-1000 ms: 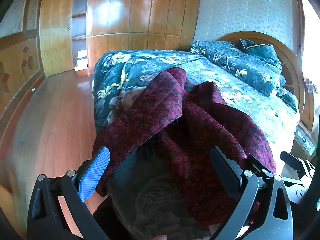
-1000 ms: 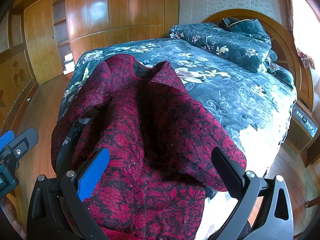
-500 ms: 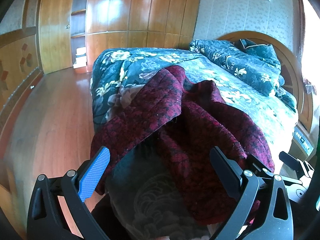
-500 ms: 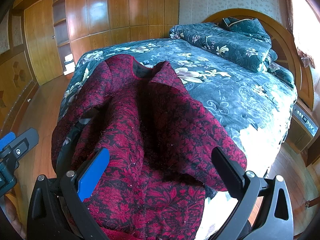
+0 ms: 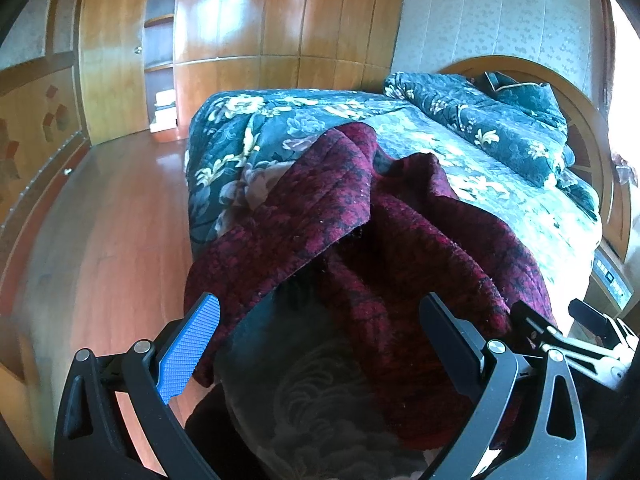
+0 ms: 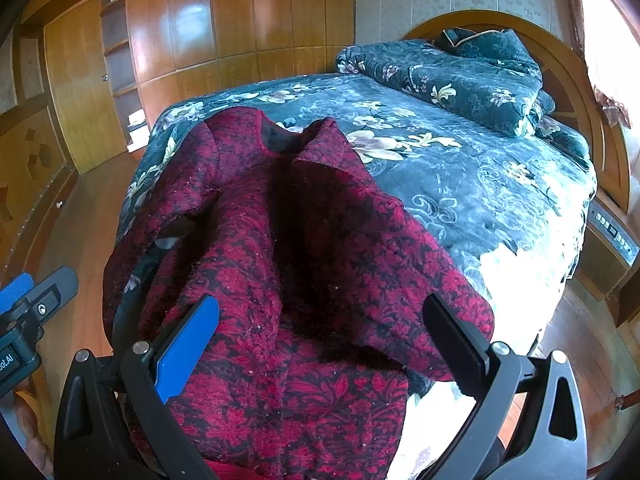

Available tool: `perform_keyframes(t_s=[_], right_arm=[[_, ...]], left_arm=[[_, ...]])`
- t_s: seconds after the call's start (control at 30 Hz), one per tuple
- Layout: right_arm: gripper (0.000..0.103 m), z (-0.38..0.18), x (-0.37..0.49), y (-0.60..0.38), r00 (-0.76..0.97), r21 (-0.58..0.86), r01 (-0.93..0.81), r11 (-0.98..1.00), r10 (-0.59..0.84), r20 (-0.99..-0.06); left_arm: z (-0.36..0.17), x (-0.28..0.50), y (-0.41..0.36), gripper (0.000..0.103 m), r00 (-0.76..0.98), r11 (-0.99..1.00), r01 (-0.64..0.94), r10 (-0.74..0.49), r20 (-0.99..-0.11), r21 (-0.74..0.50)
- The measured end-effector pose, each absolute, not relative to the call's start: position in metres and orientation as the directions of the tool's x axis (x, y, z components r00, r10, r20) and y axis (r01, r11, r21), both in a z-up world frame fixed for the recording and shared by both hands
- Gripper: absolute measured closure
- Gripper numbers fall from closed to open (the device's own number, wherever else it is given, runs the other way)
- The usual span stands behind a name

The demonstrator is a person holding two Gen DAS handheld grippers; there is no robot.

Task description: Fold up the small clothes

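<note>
A dark red garment [image 5: 400, 240] with a black leaf pattern lies rumpled across the foot corner of the bed [image 5: 500, 184], its grey lining [image 5: 312, 380] turned up toward me. My left gripper [image 5: 320, 320] hovers open over the lining at the garment's near edge, with nothing between its fingers. In the right wrist view the same red garment [image 6: 304, 272] drapes over the bed's corner, collar [image 6: 280, 136] at the far end. My right gripper [image 6: 320, 320] is open just above its near hem. The right gripper also shows at the left wrist view's right edge [image 5: 592, 332].
A dark green floral quilt [image 6: 480, 184] covers the bed, with a folded quilt [image 6: 452, 76] by the wooden headboard [image 6: 568, 64]. Polished wood floor [image 5: 100, 240] runs left of the bed. Wooden wardrobes [image 5: 280, 20] line the far wall. A bedside control panel [image 6: 612, 232] sits right.
The left wrist view has shifted slightly, bringing the bed a little closer and lower. Both grippers stay open and the garment has not moved.
</note>
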State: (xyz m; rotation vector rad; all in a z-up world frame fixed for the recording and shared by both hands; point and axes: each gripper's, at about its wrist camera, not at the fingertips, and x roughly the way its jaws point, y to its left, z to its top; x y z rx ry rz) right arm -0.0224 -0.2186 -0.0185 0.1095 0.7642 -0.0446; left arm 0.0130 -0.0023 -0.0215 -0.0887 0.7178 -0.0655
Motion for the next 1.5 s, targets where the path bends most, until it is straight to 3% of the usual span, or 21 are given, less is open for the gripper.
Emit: perform_keyframes(t_s=[0.33,0.67,0.8,0.97,1.03,1.07,1.1,1.13,1.17,1.2,1.33,1.5], right_arm=[[0.002,-0.019,-0.021,-0.276,0.709,0.249,0.104,0.963,0.104,-0.698],[0.002,-0.057,-0.028,-0.387,0.634,0.361,0.352,0.863,0.064,-0.771],[0.002,-0.079,-0.025,-0.417,0.611,0.426,0.390,0.816,0.117,-0.783],[0.002,-0.094,-0.012,-0.408,0.604,0.573,0.283,0.769,0.322,-0.729],[0.011,-0.105,-0.004,-0.400,0.564,0.630,0.261,0.731,0.414,-0.714],[0.032,-0.107,-0.002,-0.397,0.554,0.635,0.250,0.731,0.430,-0.713],[0.047,-0.106,0.001,-0.391,0.540,0.627,0.235,0.743,0.436,-0.720],[0.056,-0.103,0.002,-0.388,0.535,0.621,0.218,0.753,0.440,-0.721],[0.079,-0.097,0.003,-0.387,0.540,0.613,0.196,0.765,0.438,-0.719],[0.091,-0.088,0.004,-0.388,0.555,0.596,0.187,0.781,0.417,-0.720],[0.093,-0.033,0.010,-0.418,0.676,0.498,0.200,0.843,0.249,-0.693],[0.094,0.026,0.035,-0.479,0.726,0.290,0.394,0.872,-0.102,-0.680]], left_arm=[[-0.033,0.022,-0.006,0.004,0.715,0.984,0.084,-0.168,-0.679,-0.155],[-0.068,0.048,0.003,0.004,0.560,0.927,0.092,-0.350,-0.751,-0.363],[-0.082,0.054,0.003,0.004,0.497,0.874,0.097,-0.457,-0.737,-0.477],[-0.094,0.060,0.007,0.004,0.454,0.841,0.085,-0.511,-0.730,-0.535],[-0.097,0.062,0.013,0.004,0.443,0.841,0.042,-0.500,-0.744,-0.539],[-0.100,0.063,0.016,0.004,0.441,0.842,0.024,-0.493,-0.750,-0.539],[-0.102,0.063,0.019,0.004,0.440,0.839,0.010,-0.492,-0.751,-0.544],[-0.101,0.064,0.020,0.004,0.443,0.840,0.002,-0.487,-0.752,-0.543],[-0.101,0.065,0.021,0.004,0.447,0.843,-0.004,-0.480,-0.755,-0.538],[-0.101,0.066,0.022,0.006,0.448,0.843,-0.006,-0.479,-0.755,-0.538],[-0.107,0.072,0.022,0.010,0.433,0.834,-0.014,-0.492,-0.755,-0.551],[-0.115,0.078,0.027,0.010,0.427,0.821,-0.020,-0.508,-0.748,-0.570]])
